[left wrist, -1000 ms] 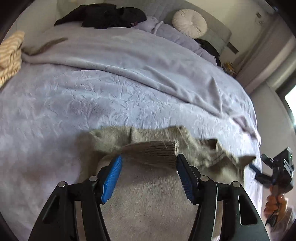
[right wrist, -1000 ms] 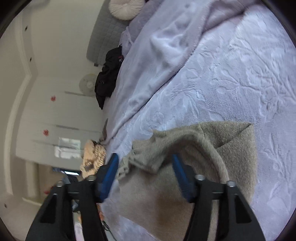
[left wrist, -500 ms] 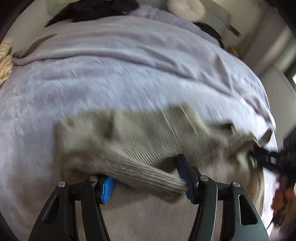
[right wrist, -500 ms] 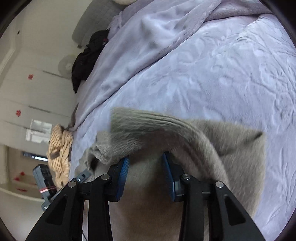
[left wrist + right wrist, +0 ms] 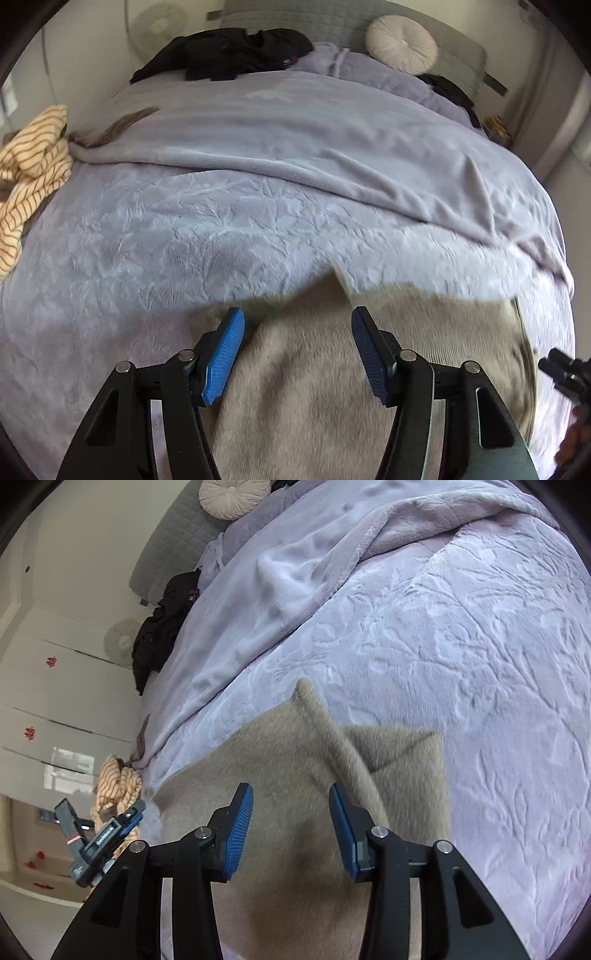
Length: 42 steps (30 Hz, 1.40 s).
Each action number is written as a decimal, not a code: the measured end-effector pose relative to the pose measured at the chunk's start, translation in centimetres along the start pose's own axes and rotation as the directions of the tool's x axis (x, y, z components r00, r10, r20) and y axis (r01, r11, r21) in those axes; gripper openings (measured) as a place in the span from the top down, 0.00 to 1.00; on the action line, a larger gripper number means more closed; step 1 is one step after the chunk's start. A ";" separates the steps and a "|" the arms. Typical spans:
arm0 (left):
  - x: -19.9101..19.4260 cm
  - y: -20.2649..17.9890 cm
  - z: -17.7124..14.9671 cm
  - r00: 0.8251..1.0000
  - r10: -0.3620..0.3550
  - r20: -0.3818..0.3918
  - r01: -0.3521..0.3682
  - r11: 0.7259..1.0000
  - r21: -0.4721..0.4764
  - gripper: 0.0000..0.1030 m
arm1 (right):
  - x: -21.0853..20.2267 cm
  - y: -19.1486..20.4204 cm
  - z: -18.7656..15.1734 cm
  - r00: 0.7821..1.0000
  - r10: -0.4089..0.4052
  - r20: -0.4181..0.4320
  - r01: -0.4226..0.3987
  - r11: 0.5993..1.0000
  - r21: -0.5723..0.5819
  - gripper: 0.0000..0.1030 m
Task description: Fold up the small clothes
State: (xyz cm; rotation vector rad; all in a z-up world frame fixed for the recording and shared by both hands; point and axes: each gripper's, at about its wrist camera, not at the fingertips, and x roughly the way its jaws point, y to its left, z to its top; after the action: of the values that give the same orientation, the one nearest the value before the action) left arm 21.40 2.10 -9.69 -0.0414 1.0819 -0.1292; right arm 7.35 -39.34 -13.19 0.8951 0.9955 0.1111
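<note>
both grippers' fingers (image 5: pixel 225 350) apart, wardrobe (image 5: pixel 55 709) right-view only

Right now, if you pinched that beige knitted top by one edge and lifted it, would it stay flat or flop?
Probably flop: the beige knitted top already shows a soft ridge and a folded corner. It looks fuzzy, so likely not slippery between the blue pads. On the plush bedspread it would probably drag and bunch, not slide.

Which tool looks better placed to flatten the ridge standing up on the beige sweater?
Probably the right tool: the raised fold on the sweater runs just ahead of its open jaws. The left tool, also open, faces flatter fabric.
</note>
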 end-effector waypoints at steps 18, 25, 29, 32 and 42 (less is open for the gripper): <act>-0.8 1.9 -11.2 0.973 0.057 -0.224 -0.042 0.996 0.073 0.40 | -3.4 -3.6 -10.4 0.990 -0.083 -0.115 0.082 0.997 -0.015 0.47; -3.0 4.8 -12.4 0.964 -0.041 -0.263 0.050 0.998 0.028 0.40 | -5.3 -4.1 -11.5 0.992 -0.089 -0.095 0.088 0.996 -0.012 0.42; -1.4 6.0 -12.4 0.949 -0.083 -0.305 0.090 0.996 0.007 0.40 | -4.3 -4.3 -11.5 0.987 -0.104 -0.121 0.099 0.994 -0.046 0.42; -0.7 5.8 -12.4 0.941 -0.130 -0.313 0.143 0.989 0.022 0.40 | -3.7 -4.3 -11.7 0.984 -0.118 -0.136 0.111 0.992 -0.061 0.42; 0.2 5.2 -13.0 0.885 -0.261 -0.386 0.318 0.944 0.090 0.92 | -2.0 -2.8 -12.1 0.974 -0.137 -0.182 0.117 0.986 -0.118 0.91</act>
State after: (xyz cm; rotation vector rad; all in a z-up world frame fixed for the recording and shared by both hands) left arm 10.42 7.63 -16.47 -0.0439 1.4375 -0.5079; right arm -3.88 -34.83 -16.60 0.7306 1.2109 0.1416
